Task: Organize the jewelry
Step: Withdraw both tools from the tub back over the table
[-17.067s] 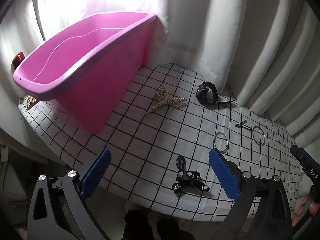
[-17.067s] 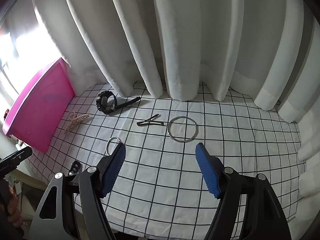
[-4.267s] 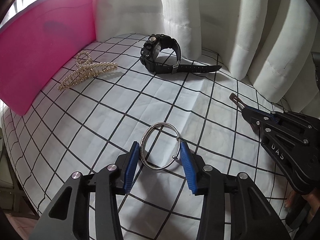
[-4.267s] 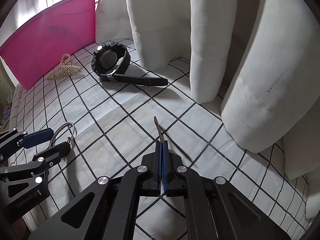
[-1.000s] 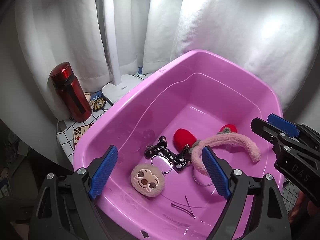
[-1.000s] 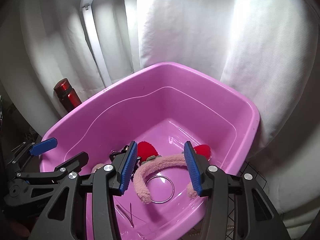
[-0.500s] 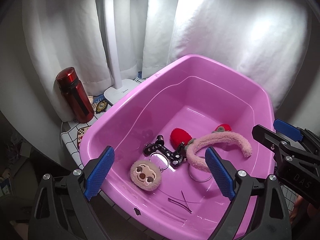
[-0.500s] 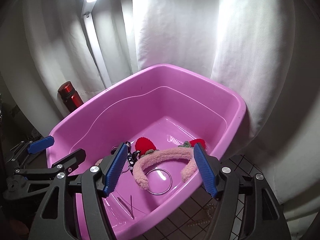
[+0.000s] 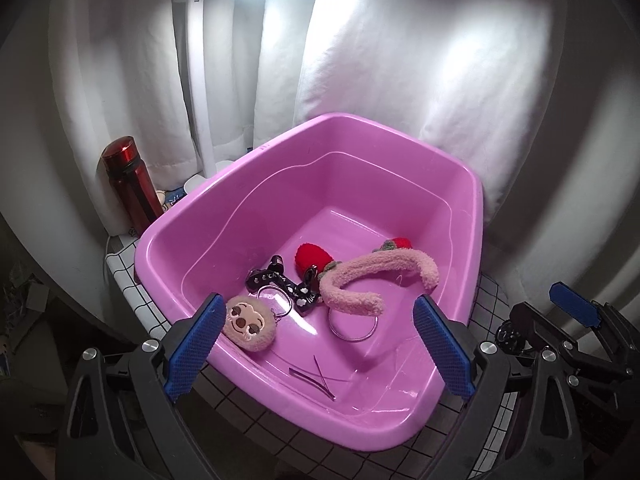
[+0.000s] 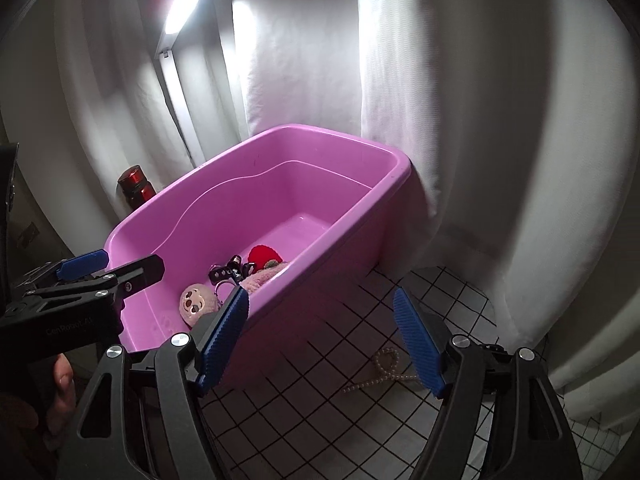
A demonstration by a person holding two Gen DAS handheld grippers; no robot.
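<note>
**Both claws empty over the pink tub**

While the left claw and right claw hung spread and empty, the metal ring and hairpins lay inside the pink tub; a pearl clip lay on the bench, right of it.

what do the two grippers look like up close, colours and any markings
Both the left gripper and the right gripper have matte black frames with silver bolts and triangular cutouts. Their fingers carry ribbed blue pads. Faint lettering marks the left gripper's side; no cables or sleeves show.
</note>
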